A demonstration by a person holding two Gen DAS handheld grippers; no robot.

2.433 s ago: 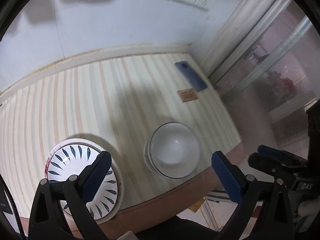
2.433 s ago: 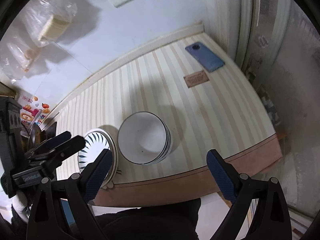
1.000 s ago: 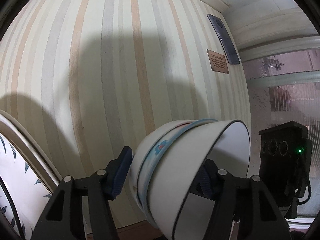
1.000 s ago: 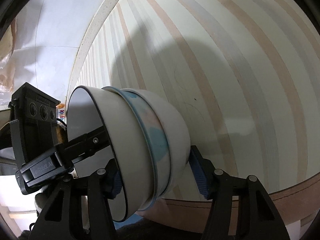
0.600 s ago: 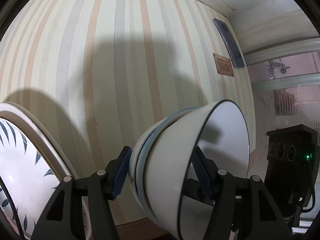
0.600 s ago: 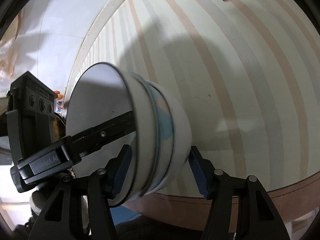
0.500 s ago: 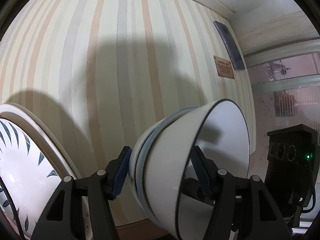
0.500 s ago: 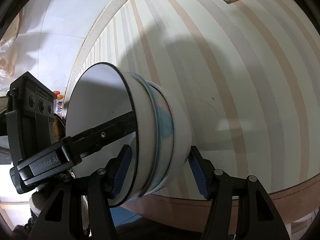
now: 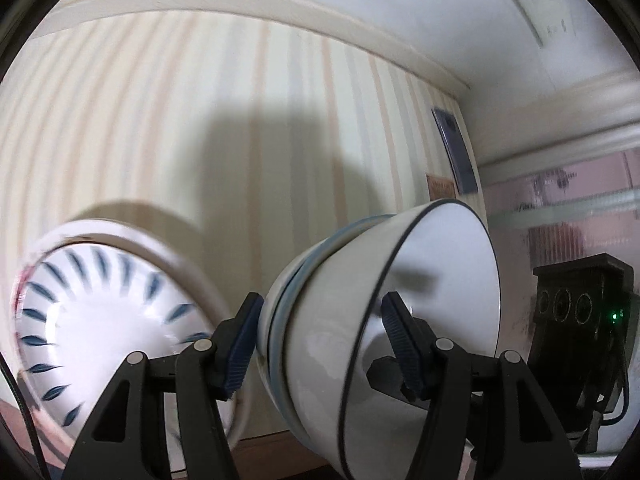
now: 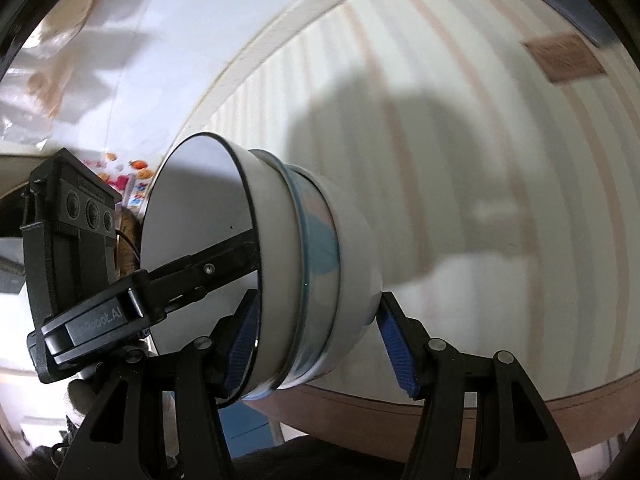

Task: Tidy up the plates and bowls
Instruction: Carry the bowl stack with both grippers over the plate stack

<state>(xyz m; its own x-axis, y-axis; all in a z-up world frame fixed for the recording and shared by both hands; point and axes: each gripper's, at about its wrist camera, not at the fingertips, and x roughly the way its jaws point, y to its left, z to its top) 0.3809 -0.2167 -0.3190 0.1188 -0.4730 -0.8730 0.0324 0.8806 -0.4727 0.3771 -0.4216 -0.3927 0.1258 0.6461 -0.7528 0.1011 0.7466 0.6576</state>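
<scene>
Step in hand: I was carrying the stack of bowls [image 9: 384, 320], nested and tipped on its side, with both grippers at once; I judged this the carry toward the leaf-patterned plate [image 9: 100, 320], the bowls not yet set down.
Left gripper: my left gripper [image 9: 324, 344] was clenched across the wall of the stack, one pad on the outer side at about 9 o'clock of the bowls, the other inside the mouth of the top bowl.
Right gripper: my right gripper [image 10: 320, 348] gripped the opposite side of the same stack [image 10: 288, 280], one pad inside the rim, one on the outer curve toward the base.
Where the bowls were: held clear of the striped table [image 9: 160, 120], mouth turned sideways, a blue-banded bowl sandwiched in the middle.
Where the plate was: on the table at 9 o'clock of the bowls in my left view, near the table's front edge, blurred.
Other things: a phone [image 9: 456, 152] and a small brown label [image 10: 560, 58] lay far off at about 1 o'clock.
Next move calls for: levelling the stack so its base faced down, keeping both grips matched so the nested bowls did not slip apart, then lowering it squarely, likely onto the plate.
</scene>
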